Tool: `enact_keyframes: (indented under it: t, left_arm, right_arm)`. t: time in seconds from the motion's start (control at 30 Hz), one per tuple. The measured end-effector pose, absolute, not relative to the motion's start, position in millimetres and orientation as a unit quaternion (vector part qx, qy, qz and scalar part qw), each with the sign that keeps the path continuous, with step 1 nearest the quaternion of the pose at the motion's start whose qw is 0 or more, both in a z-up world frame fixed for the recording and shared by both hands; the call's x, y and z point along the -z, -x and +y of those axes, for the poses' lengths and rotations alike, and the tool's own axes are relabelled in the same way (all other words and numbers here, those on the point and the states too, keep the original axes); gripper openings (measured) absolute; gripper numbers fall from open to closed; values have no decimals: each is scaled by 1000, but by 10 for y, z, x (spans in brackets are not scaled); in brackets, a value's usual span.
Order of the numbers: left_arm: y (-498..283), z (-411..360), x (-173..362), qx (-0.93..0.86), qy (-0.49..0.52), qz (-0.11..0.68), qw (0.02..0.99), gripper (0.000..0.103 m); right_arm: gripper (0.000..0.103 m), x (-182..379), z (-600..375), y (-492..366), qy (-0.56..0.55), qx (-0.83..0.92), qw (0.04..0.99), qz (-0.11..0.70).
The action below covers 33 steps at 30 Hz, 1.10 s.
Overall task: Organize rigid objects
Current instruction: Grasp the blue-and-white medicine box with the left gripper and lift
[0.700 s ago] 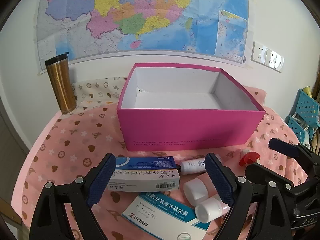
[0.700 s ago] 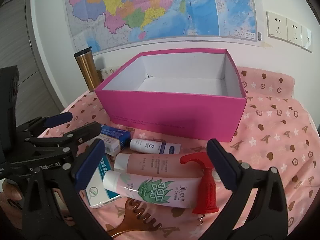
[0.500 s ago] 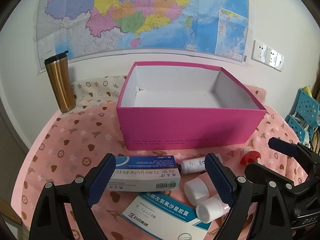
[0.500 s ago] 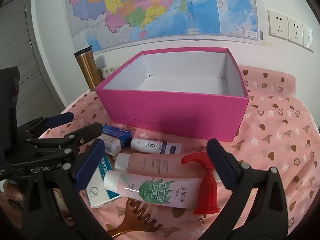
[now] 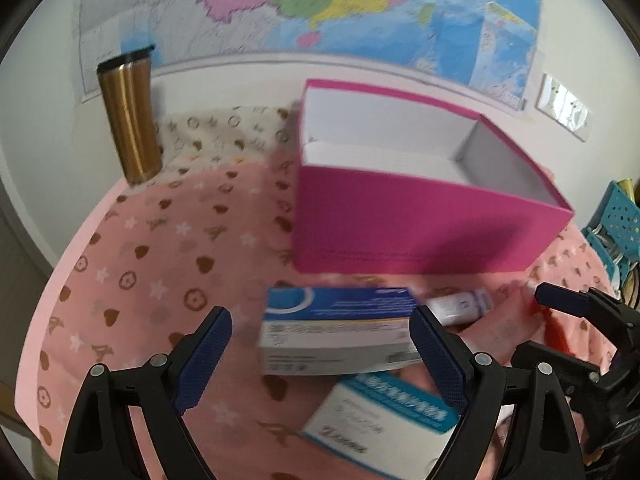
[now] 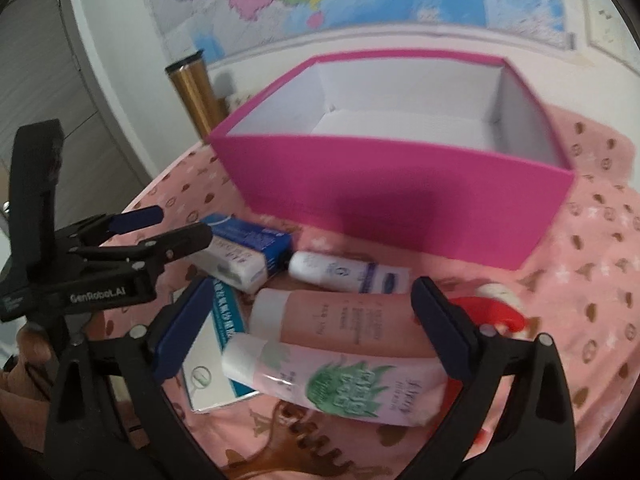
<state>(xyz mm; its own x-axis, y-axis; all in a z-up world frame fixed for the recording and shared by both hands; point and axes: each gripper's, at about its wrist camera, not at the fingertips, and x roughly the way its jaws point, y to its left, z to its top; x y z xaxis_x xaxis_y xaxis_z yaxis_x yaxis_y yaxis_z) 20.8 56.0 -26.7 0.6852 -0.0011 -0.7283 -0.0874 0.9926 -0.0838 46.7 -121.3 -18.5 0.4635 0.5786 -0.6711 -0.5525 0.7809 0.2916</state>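
While both pairs of tongs stood wide apart and held nothing, I had swung them toward the clutter: against the earlier frames, both views had tilted and blurred, and the open pink cardboard box with white lining (image 5: 420, 236) had slid off centre, to the right in the left view. My left gripper (image 5: 320, 356) now hung nearer over the long blue-and-white medicine carton (image 5: 340, 328), which lay on the pink patterned cloth (image 5: 160, 264) just in front of the box, with a flat white-and-teal carton (image 5: 380, 416) beside it. My right gripper (image 6: 304, 328) framed the pale pink tube (image 6: 340, 320) and the pink tube with green leaf print (image 6: 340, 380), lying side by side; the small white bottle (image 6: 344, 272) and the red pump dispenser (image 6: 492, 312) lay near them. I judged the first picks were being lined up, the box being empty and nothing yet sorted. The gold steel tumbler (image 5: 130, 112) stood upright, well apart.
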Motion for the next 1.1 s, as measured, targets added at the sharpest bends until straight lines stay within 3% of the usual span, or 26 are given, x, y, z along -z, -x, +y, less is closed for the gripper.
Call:
enact_keyframes:
  t: [0.33, 0.5, 0.6, 1.1]
  left_arm:
    - [-321, 879, 387, 4, 85, 414, 906, 88]
    - [-371, 956, 411, 38, 98, 424, 900, 84]
    - [-415, 970, 464, 60, 110, 441, 889, 66]
    - [-409, 1156, 565, 89, 167, 458, 869, 64]
  right_arm:
    - [74, 440, -716, -749, -3, -384, 802, 459]
    - [68, 503, -605, -830, -21, -400, 782, 477]
    - [64, 528, -545, -847, -25, -406, 776, 482]
    - [60, 548, -501, -896, -38, -413, 767, 489]
